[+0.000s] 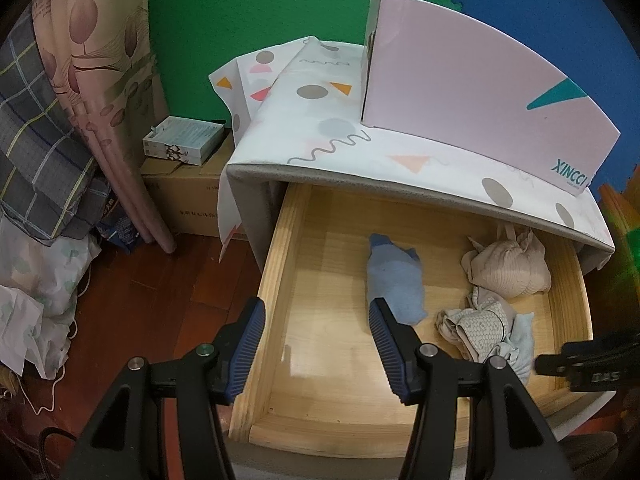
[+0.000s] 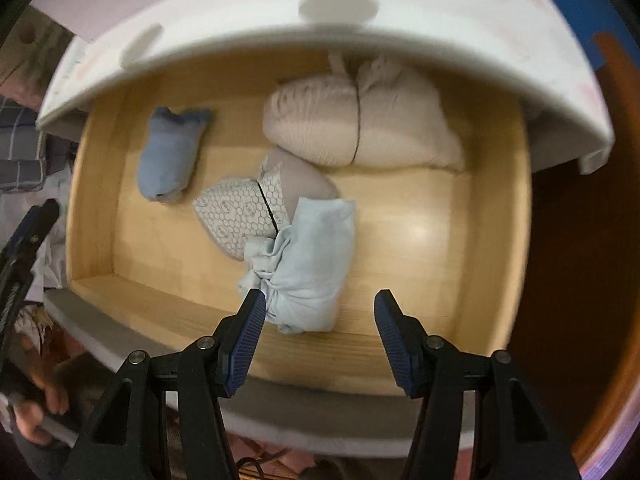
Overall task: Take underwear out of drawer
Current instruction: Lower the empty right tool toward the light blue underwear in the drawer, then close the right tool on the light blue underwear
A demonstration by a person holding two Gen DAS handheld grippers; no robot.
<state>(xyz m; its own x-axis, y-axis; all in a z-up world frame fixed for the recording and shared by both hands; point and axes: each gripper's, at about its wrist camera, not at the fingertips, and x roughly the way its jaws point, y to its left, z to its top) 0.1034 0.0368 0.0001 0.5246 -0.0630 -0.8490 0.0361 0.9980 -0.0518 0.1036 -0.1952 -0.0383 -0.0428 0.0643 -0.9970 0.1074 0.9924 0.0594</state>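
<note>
A wooden drawer [image 1: 280, 264] [image 2: 472, 240] stands pulled out of a cloth-covered cabinet. Inside lie a blue sock [image 1: 394, 280] [image 2: 170, 152], a beige padded garment [image 1: 508, 266] [image 2: 360, 124], a hexagon-patterned piece [image 1: 476, 326] [image 2: 240, 212] and a pale blue folded garment [image 1: 520, 354] [image 2: 312, 264]. My right gripper [image 2: 320, 306] points down over the drawer's front, open, its left finger beside the pale blue garment, nothing pressed between the pads. My left gripper [image 1: 316, 312] hangs open above the drawer's left front corner, holding nothing. The right gripper's body [image 1: 584, 364] shows at the right edge.
A pink box [image 1: 480, 92] stands on the cabinet's patterned top [image 1: 360, 148]. To the left are a cardboard carton [image 1: 184, 196] with a small box on it, hanging curtains and bedding [image 1: 60, 132], and wooden floor [image 1: 160, 292]. A person's hand [image 2: 36, 408] shows at lower left.
</note>
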